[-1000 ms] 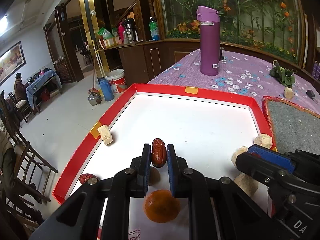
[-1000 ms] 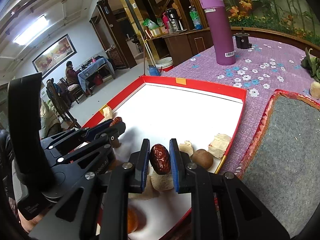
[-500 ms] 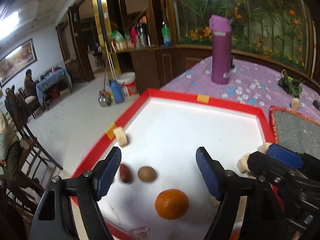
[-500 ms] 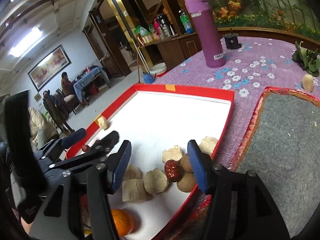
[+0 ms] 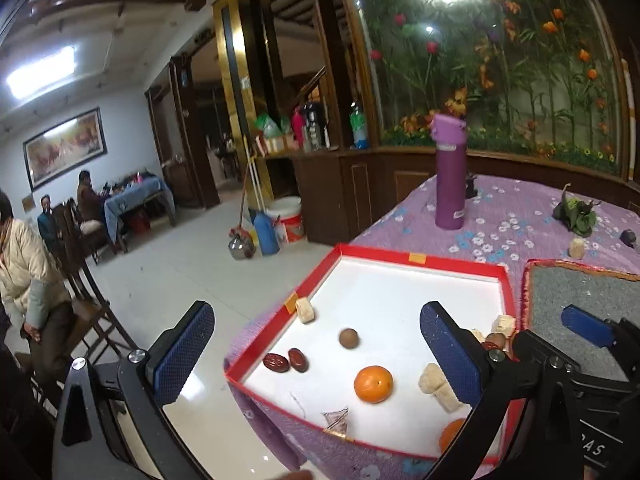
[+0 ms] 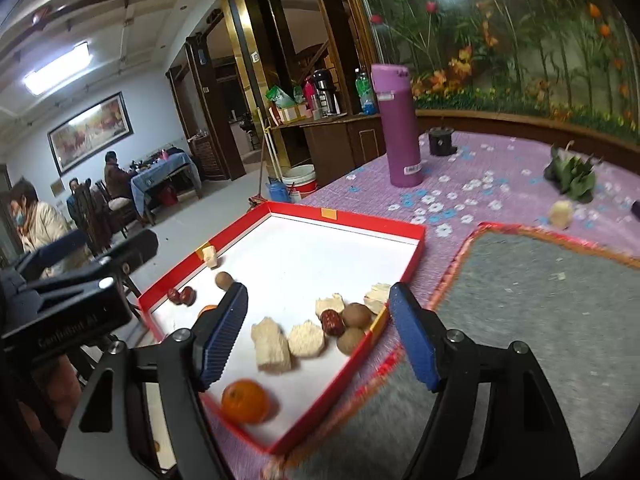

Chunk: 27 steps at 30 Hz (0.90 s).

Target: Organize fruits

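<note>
A red-rimmed white tray [image 5: 420,261] lies on the purple flowered cloth. Two red dates [image 5: 286,361] rest side by side in its near left corner, with a brown round fruit [image 5: 349,337] and an orange [image 5: 373,384] close by. My left gripper [image 5: 316,312] hangs open and empty above that end. In the right wrist view a third date [image 6: 332,322] lies against two brown fruits [image 6: 357,315] and several pale chunks [image 6: 272,344] by the tray's right rim. My right gripper [image 6: 318,292] is open and empty above them. Another orange [image 6: 245,400] sits at the near edge.
A tall purple flask [image 5: 450,176] stands beyond the tray. A grey mat with an orange border [image 6: 540,300] lies to the right. A green leafy bundle [image 5: 574,216] and a loose pale chunk [image 5: 576,248] sit farther back. The table drops off left of the tray; seated people and chairs [image 5: 92,320] are there.
Both grippers were shut on a date each; both have opened, dropped the dates in the tray, and drawn back and upward.
</note>
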Tool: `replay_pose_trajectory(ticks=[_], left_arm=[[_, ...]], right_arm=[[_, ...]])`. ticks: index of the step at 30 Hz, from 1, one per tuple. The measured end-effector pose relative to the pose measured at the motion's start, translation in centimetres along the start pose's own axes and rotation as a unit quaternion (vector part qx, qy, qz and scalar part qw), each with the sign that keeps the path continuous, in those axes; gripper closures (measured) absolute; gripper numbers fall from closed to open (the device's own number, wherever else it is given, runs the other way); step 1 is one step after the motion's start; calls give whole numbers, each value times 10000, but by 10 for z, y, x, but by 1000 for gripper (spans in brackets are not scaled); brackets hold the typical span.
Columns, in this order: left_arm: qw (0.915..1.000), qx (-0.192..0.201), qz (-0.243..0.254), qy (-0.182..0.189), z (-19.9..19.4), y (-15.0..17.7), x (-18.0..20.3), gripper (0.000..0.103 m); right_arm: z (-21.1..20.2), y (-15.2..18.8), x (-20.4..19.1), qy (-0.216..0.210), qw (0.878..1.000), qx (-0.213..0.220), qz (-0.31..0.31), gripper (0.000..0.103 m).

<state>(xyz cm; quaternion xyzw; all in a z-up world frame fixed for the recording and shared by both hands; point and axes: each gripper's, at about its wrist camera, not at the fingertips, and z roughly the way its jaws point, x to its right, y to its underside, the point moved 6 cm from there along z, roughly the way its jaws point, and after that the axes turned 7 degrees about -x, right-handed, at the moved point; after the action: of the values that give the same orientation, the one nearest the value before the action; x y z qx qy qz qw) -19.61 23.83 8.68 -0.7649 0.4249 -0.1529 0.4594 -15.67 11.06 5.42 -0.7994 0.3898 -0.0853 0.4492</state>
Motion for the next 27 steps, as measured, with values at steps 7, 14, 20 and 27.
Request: replay_pose_trajectory(ticks=[7,14,20,27], left_arm=[[9990,-198,-359,191,-18,3,-16,0],[9972,-311,-659,187,-26,7,-26,0],[9982,-344,-495,25,-28,8,-23,0],[9986,-350,-368,-169,-28,7,-21,0]], right_arm=[[-48,-8,-11,103,9994,292,-144,25],[-72,-11,-20,216,9977,500,-394,22],[-71,-9,-24,94,9982,426,-420,22],[-70,-9,-23,112,9978,455,-468,22]])
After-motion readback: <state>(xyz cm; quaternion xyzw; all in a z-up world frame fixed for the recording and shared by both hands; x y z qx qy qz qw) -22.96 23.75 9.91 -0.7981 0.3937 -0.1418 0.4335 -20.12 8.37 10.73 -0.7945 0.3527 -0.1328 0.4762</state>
